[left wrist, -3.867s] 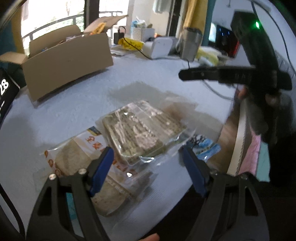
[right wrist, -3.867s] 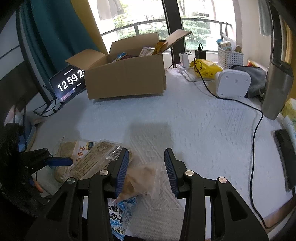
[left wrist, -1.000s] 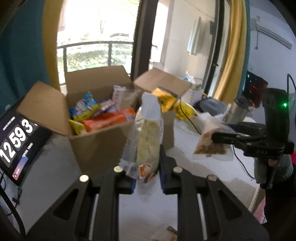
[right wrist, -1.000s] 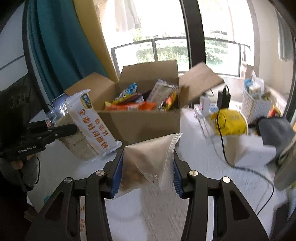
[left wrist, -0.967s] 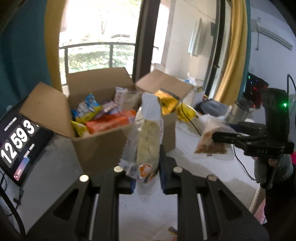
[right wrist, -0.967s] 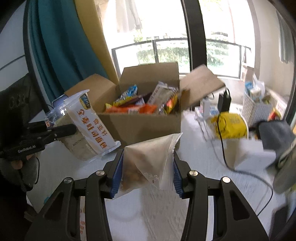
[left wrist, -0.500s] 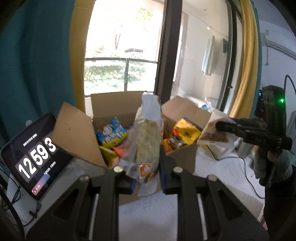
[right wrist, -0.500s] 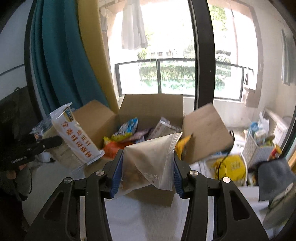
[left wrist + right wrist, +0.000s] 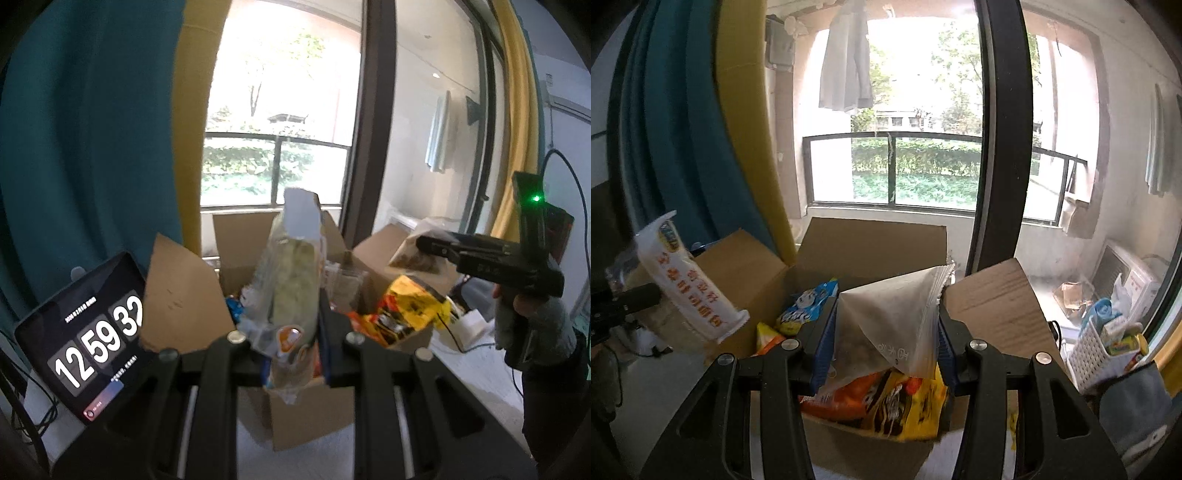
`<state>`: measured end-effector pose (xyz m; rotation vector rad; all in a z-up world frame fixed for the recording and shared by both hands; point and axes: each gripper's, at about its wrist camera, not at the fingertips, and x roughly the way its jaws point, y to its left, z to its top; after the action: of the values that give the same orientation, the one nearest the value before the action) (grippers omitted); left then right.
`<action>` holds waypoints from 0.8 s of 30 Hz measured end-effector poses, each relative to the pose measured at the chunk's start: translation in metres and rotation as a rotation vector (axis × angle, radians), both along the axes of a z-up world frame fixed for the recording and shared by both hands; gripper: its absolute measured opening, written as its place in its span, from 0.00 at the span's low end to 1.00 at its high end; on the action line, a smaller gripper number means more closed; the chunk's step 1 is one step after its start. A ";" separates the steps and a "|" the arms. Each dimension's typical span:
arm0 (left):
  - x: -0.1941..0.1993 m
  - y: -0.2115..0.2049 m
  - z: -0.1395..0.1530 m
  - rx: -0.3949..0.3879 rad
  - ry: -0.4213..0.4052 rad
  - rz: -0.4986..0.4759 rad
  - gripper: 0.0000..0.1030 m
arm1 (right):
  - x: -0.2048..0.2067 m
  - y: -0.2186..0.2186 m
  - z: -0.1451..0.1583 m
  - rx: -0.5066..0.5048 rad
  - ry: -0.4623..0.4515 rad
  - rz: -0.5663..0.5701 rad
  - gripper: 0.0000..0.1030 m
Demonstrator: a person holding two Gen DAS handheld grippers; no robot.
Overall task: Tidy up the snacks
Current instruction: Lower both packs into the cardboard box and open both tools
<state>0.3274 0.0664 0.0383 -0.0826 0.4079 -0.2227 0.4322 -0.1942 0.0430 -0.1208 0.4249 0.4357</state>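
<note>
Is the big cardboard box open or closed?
Open. The cardboard box has its flaps standing up and out, and snack packets show inside it from above.

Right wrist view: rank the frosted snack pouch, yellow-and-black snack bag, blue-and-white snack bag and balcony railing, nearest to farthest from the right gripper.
1. Frosted snack pouch: between the right gripper jaws.
2. Yellow-and-black snack bag: just below, in the box.
3. Blue-and-white snack bag: deeper in, left.
4. Balcony railing: outside the window.
</note>
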 end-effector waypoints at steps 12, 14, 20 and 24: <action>0.039 0.005 -0.002 0.001 -0.005 0.054 0.20 | 0.047 0.007 -0.010 -0.015 -0.004 -0.020 0.82; 0.044 0.004 -0.004 -0.005 0.002 0.063 0.19 | 0.044 0.006 -0.009 -0.020 -0.010 -0.014 0.82; 0.058 -0.001 -0.006 -0.008 0.013 0.081 0.20 | 0.036 -0.001 -0.012 -0.032 0.009 0.007 0.82; 0.069 -0.006 -0.007 -0.003 0.027 0.082 0.20 | 0.030 -0.008 -0.010 -0.024 0.007 0.015 0.82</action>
<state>0.3967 0.0606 0.0309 -0.1055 0.4305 -0.1419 0.4627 -0.2018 0.0333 -0.1458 0.4363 0.4459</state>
